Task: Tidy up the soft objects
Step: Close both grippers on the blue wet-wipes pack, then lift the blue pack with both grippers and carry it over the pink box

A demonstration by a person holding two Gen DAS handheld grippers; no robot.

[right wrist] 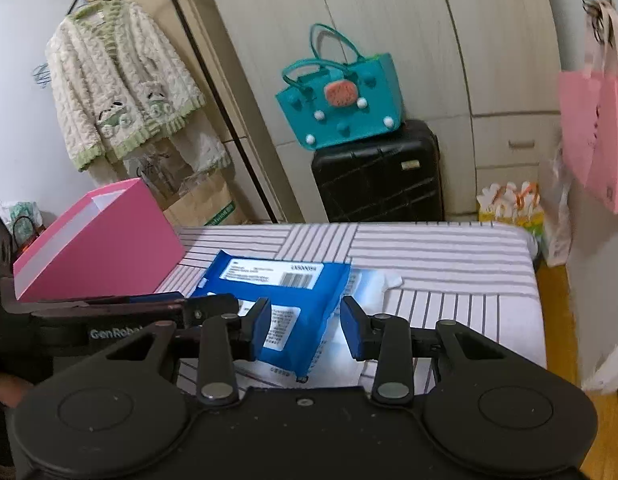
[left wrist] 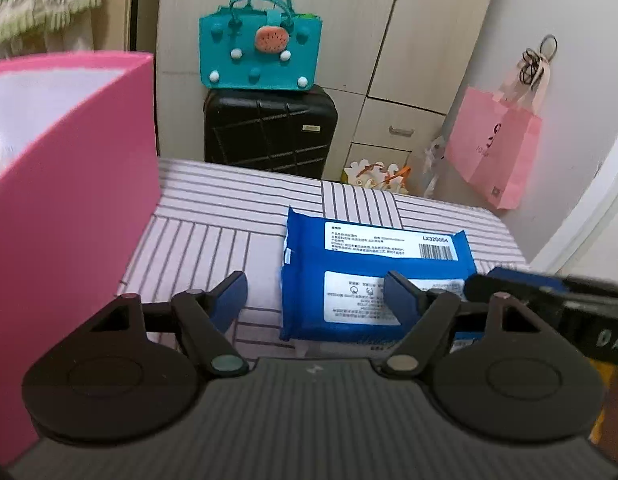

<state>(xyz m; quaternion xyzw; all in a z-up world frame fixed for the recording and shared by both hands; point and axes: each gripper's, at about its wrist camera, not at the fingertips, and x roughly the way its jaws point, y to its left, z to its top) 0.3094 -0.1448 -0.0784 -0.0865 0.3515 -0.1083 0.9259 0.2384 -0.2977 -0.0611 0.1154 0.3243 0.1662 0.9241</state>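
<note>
We hold both grippers low over a bed with a striped sheet (right wrist: 449, 264). A blue wipes pack (left wrist: 373, 276) lies flat on the sheet, label side up with a barcode at its far right corner. In the right wrist view the same pack rests partly on a white and pale blue package (right wrist: 373, 284) that pokes out to its right. A pink box (left wrist: 73, 208) stands open on the sheet to the left of the pack, apart from it.

Our left gripper (left wrist: 315, 300) has its jaws spread wide and holds nothing; its right finger sits over the pack's near part, and we cannot tell whether it touches. Our right gripper (right wrist: 305, 328) also has its jaws parted and empty, hovering over the pack's near right corner.

Past the bed a teal felt handbag (right wrist: 341, 108) sits on a black suitcase (right wrist: 381, 172) before the wardrobe. A pink paper bag (left wrist: 497, 148) hangs on the right.
</note>
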